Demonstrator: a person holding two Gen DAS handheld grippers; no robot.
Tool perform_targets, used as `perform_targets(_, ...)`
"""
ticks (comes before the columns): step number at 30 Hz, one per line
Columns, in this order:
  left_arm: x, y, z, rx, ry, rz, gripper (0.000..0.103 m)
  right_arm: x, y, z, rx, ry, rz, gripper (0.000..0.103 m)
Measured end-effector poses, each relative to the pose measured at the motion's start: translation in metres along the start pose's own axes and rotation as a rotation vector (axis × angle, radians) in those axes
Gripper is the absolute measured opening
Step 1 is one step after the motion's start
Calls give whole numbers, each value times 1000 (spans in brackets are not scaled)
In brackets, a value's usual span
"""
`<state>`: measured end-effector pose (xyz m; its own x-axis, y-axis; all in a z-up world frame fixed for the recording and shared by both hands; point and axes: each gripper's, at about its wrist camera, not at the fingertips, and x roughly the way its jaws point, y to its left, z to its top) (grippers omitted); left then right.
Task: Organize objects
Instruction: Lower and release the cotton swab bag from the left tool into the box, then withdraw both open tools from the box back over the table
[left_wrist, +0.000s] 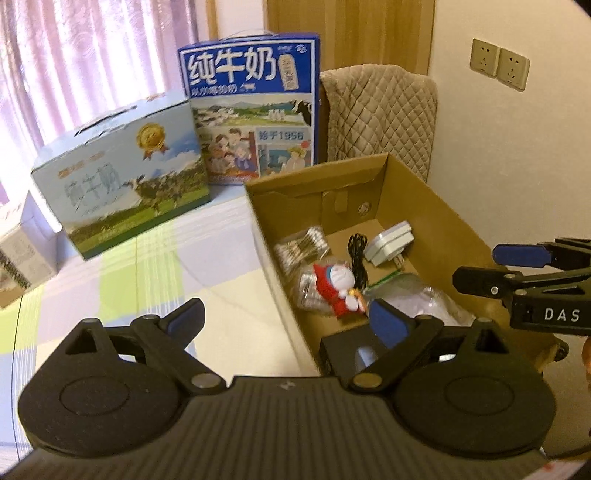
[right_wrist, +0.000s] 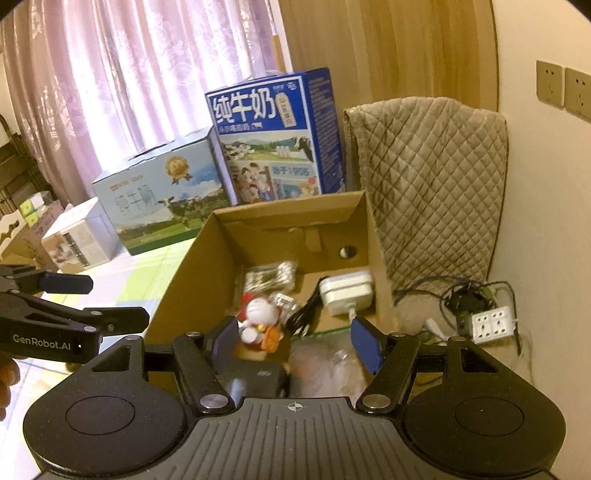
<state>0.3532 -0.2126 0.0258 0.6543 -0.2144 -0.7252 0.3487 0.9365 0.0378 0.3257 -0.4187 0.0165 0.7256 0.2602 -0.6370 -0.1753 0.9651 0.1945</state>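
An open cardboard box (left_wrist: 317, 177) (right_wrist: 288, 208) sits on a checkered tablecloth (left_wrist: 221, 258). Inside lie a Doraemon toy (left_wrist: 340, 288) (right_wrist: 258, 317), a white charger (left_wrist: 388, 243) (right_wrist: 345, 291), a black cable (left_wrist: 356, 254) (right_wrist: 306, 314), a cotton swab pack (left_wrist: 303, 247) (right_wrist: 271, 277), a crumpled plastic bag (left_wrist: 424, 299) (right_wrist: 325, 365) and a black boxy item (left_wrist: 343, 350) (right_wrist: 255, 376). My left gripper (left_wrist: 284, 317) (right_wrist: 118, 301) stands open over the box's near left wall. My right gripper (right_wrist: 295, 343) (left_wrist: 476, 267) hangs open above the box's near end. Both are empty.
Two milk cartons stand behind the box: a dark blue one (left_wrist: 251, 107) (right_wrist: 277, 136) and a pale blue one (left_wrist: 122, 181) (right_wrist: 162, 195). A quilted beige cover (left_wrist: 384, 118) (right_wrist: 432, 192) drapes a chair at the right. A power strip (right_wrist: 491, 323) with cables lies beside it.
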Motion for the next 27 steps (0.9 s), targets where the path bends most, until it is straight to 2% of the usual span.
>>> perform_targets(15,-41,18,-57,-78,51,10,94,-21,30,-40,30,62,38,65)
perform_targets(27,-73,44,-88,-120,36,27,94,-41,68,-53,12,46,53,65)
